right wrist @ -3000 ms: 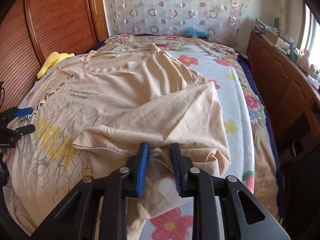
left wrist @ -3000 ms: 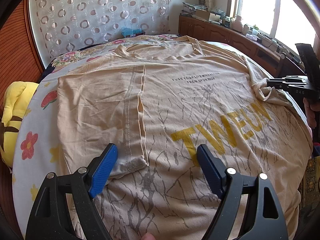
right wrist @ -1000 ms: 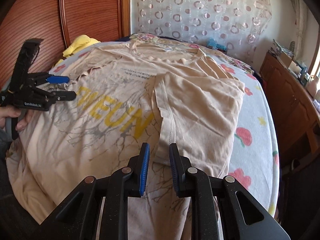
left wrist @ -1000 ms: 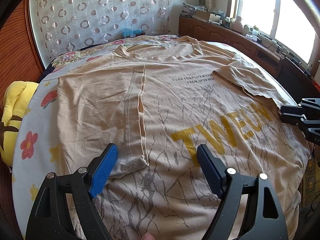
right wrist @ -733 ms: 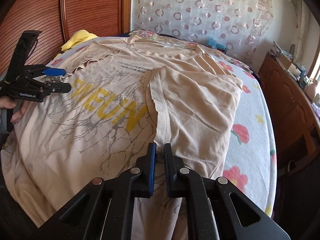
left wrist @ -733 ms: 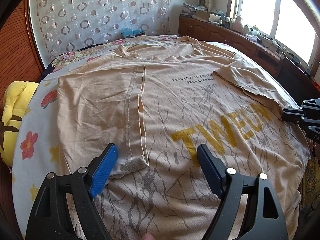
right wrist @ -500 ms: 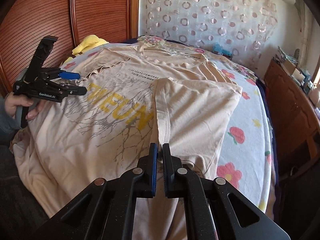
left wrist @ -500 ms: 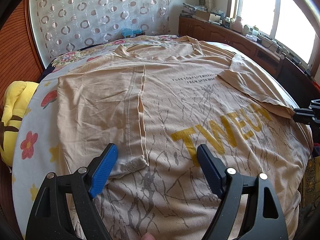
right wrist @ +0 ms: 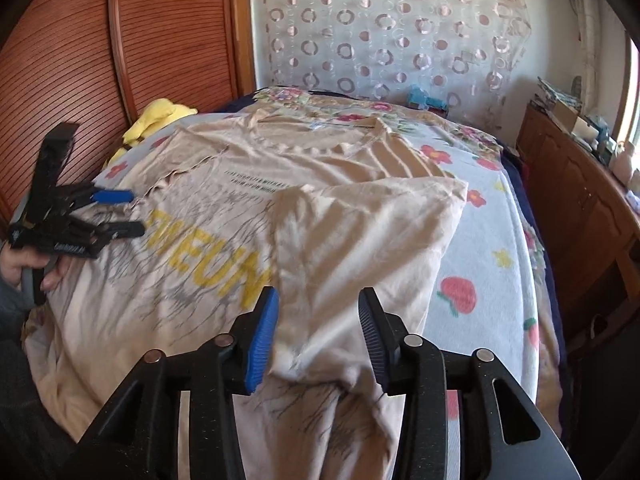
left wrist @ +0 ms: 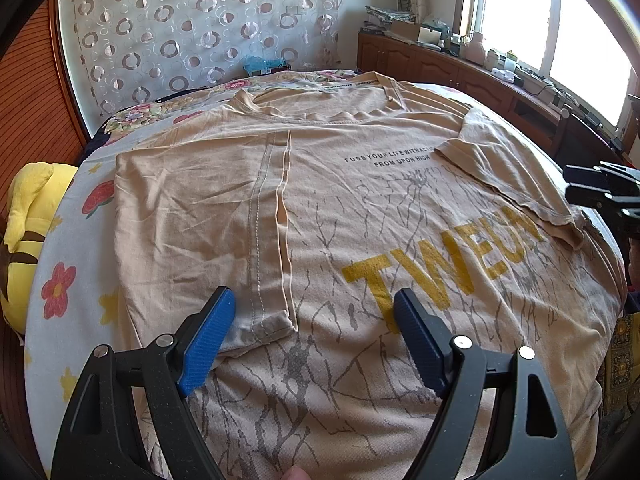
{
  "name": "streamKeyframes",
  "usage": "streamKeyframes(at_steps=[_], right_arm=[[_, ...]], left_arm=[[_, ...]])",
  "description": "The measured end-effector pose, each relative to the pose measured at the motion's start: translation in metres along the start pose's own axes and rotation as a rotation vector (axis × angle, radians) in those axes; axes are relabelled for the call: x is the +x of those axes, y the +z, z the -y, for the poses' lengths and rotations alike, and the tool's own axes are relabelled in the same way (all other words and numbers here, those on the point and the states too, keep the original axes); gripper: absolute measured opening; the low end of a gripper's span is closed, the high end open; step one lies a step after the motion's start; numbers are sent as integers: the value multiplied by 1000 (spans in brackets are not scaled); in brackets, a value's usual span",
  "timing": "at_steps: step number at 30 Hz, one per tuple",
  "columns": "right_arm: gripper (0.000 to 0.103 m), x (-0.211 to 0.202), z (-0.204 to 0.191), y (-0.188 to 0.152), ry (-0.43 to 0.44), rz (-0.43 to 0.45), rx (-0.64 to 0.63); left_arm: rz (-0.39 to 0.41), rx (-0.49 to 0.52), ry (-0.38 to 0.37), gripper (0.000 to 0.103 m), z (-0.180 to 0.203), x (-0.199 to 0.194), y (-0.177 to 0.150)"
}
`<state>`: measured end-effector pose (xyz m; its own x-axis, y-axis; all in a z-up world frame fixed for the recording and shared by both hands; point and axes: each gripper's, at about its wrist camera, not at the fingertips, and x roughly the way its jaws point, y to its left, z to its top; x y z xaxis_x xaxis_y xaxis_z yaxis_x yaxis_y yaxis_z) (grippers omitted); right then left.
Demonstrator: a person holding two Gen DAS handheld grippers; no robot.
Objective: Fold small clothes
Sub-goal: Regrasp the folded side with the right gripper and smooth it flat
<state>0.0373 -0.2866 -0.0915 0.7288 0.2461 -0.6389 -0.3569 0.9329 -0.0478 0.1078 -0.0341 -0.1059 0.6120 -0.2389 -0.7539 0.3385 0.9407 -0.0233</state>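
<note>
Releasing: right gripper [right wrist: 318, 330] jaws just spread over T-shirt [left wrist: 360, 220] | left gripper [left wrist: 312, 336] agape, empty | both sleeves folded inward.

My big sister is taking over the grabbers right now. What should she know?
Left gripper: open, holding nothing, over the T-shirt near its folded-in left sleeve.
Right gripper: open, above the folded-in right sleeve.
T-shirt lies face up on the flowery bed.
Done: both sleeves are folded in.
Left: fold the body and tidy it.
</note>
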Motion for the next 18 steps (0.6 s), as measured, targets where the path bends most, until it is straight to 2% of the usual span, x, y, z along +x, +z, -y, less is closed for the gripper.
streamKeyframes(at_steps=[3,8,18], right_arm=[[45,20,11,11,-48,-15,22],[45,51,28,28,-65,-44,71],[47,78,31,36,-99,-79,59]], left_arm=[[0,0,0,82,0,0,0],[0,0,0,82,0,0,0],[-1,-1,0,82,0,0,0]])
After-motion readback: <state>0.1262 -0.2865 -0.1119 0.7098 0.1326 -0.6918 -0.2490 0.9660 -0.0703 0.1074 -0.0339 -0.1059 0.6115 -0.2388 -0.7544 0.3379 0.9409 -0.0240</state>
